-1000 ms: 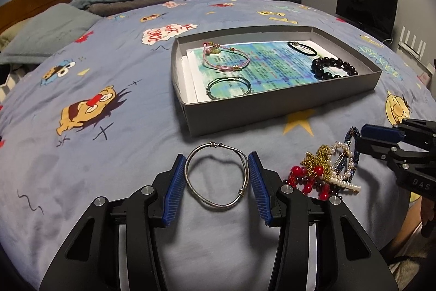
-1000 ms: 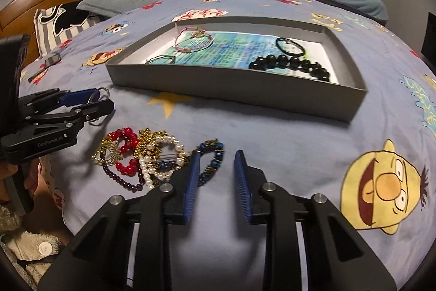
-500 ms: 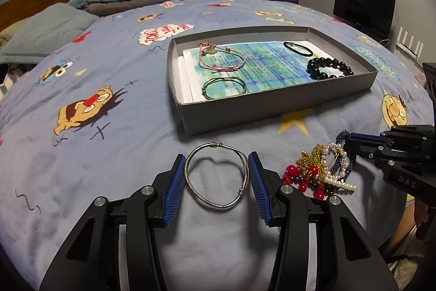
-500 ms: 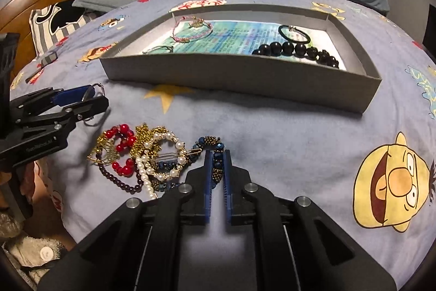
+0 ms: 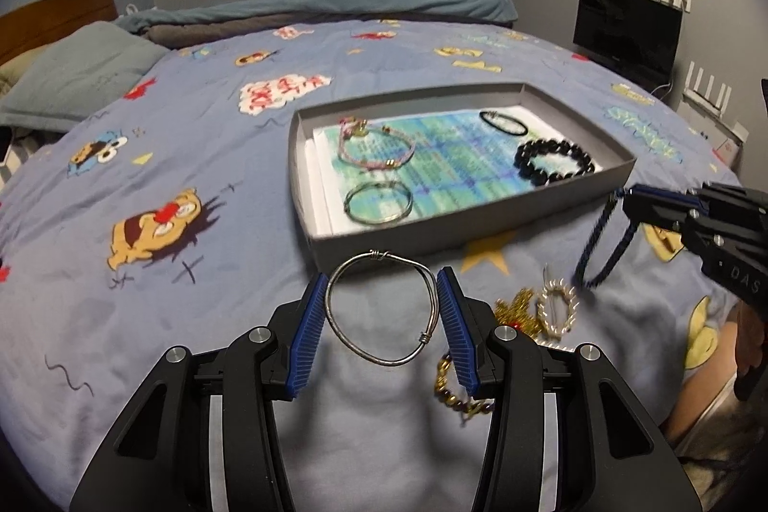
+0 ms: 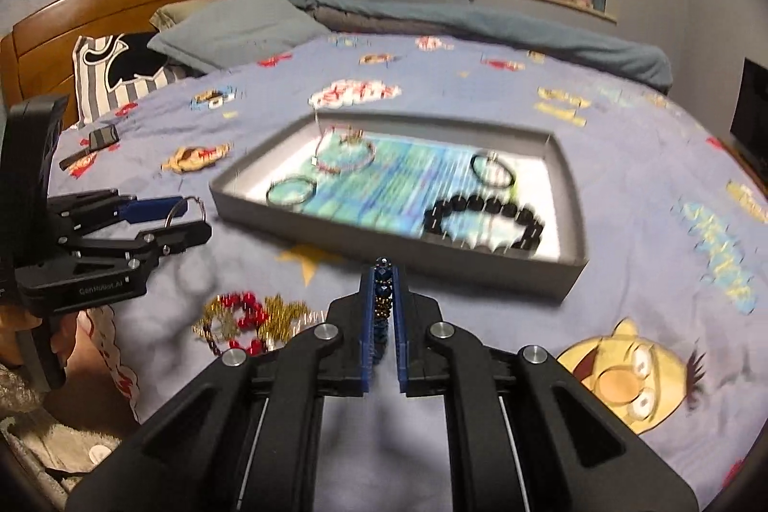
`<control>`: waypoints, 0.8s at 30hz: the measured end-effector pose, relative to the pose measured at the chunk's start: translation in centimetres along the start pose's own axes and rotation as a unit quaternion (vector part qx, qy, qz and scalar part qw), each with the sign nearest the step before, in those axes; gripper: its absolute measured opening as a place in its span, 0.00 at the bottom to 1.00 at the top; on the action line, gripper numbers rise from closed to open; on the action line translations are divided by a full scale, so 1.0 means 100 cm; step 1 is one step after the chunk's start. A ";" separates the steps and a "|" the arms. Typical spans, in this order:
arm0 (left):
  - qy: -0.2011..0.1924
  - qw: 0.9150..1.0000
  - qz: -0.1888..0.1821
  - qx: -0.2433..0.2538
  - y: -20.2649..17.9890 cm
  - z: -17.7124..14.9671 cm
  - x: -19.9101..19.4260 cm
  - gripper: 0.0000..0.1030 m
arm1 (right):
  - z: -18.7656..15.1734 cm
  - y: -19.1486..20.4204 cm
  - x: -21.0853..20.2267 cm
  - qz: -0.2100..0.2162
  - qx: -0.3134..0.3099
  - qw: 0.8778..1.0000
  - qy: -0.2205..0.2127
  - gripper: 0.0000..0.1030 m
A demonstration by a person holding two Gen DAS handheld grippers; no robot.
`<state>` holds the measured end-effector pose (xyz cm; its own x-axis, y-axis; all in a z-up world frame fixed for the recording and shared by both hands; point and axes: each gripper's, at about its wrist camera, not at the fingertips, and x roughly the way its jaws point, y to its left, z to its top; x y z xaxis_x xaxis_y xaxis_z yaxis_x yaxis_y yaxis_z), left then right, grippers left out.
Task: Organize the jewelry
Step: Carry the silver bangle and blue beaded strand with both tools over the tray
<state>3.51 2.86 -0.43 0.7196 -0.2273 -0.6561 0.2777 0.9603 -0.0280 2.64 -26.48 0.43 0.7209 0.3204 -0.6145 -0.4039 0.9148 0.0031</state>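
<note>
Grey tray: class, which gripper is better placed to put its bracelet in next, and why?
Right. The right gripper is shut on the blue bracelet, already lifted beside the tray. The left gripper only spans the silver bangle, so it seems less ready.

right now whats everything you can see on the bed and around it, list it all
grey tray: 1, grey, mid bed, paper-lined
silver bangle: 1, silver, tray front left
pink bracelet: 1, pink, tray back left
black band: 1, black, tray back right
black bead bracelet: 1, black, tray front right
wire bangle: 1, silver, between the left claw's pads
blue bead bracelet: 1, dark blue, hanging from right claw
jewelry pile: 1 tangle, gold, red, pearl, bed front of tray
pillow: 1, grey-green, headboard end
monitor: 1, black, right of bed
left claw: 1, black and blue, holding wire bangle
right claw: 1, black and blue, shut on blue bead bracelet
</note>
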 end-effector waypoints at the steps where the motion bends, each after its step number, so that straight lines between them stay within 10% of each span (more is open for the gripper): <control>1: -0.001 1.000 -0.002 -0.001 0.000 0.002 -0.001 0.47 | 0.003 -0.001 -0.003 0.000 0.000 1.000 -0.005 0.07; 24: 0.035 0.996 -0.078 0.023 -0.014 0.085 0.056 0.47 | 0.095 -0.036 0.029 -0.022 -0.005 0.998 -0.060 0.07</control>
<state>12.58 -1.09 2.40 0.6201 -0.3598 -0.6971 0.4133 0.9051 -0.0996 11.53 -26.52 6.08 0.8001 0.3067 -0.5155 -0.3753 0.9264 -0.0313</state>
